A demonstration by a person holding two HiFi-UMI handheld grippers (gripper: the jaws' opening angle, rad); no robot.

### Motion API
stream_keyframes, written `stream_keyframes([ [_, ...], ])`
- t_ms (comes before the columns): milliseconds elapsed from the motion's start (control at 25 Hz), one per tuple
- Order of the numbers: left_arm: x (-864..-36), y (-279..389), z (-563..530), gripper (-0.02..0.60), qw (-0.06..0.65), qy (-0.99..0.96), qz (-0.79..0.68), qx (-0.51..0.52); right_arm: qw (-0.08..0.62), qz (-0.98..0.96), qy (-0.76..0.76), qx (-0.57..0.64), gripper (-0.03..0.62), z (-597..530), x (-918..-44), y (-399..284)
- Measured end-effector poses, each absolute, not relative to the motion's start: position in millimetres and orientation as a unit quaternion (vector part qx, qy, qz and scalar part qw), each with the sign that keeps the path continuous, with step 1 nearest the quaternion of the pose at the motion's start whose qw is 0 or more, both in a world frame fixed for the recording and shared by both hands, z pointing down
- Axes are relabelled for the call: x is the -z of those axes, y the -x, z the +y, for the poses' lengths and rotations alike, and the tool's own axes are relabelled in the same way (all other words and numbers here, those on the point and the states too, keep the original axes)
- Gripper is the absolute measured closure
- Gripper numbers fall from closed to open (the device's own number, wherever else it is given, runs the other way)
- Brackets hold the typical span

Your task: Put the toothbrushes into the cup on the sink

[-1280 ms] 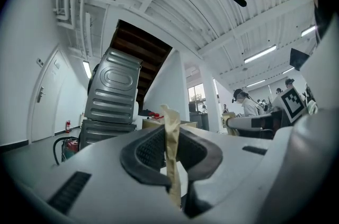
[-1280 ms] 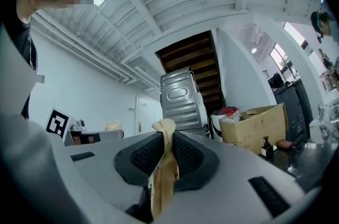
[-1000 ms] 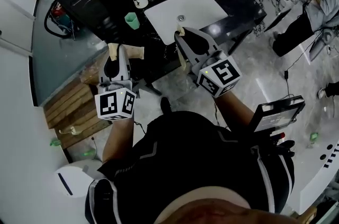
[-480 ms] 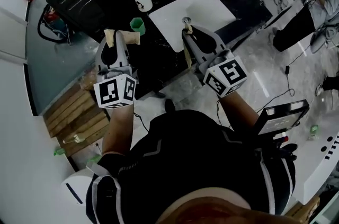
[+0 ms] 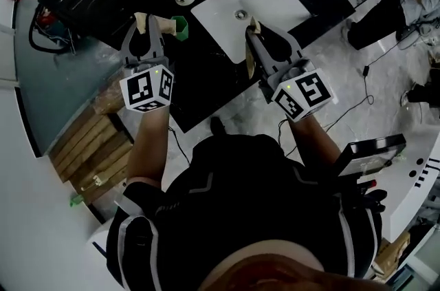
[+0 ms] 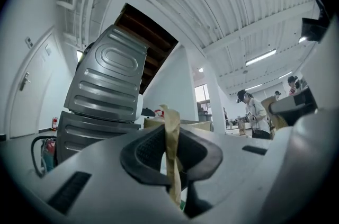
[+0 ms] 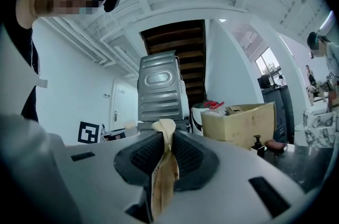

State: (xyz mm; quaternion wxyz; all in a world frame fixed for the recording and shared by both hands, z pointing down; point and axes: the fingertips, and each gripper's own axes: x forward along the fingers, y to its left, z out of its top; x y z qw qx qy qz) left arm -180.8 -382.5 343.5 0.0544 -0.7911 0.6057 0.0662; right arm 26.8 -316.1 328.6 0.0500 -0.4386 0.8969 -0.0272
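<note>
Sink [image 5: 275,4]: white, smooth, glossy.
Desk [image 5: 206,87]: black, polished.
Green cup [image 5: 180,27]: plastic.
Toothbrush wrappers [image 6: 170,127]: tan matt paper, creased.
Left tool [image 6: 170,144], right tool [image 7: 163,154]: matt grey plastic shells, black ribbed rubber pads.
Floor [image 5: 337,87]: glossy pale stone.

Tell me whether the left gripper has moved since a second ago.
Yes: the left gripper has advanced up-frame, from short of the green cup to level beside it.
</note>
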Motion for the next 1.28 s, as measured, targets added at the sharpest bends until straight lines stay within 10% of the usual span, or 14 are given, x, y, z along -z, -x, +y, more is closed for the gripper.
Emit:
stream_keyframes([
  [1280, -477, 169, -456, 0.545, 0.000, 0.796, 0.606, 0.016, 0.023, 0.876, 0.478, 0.060, 0.528, -351, -370, -42],
])
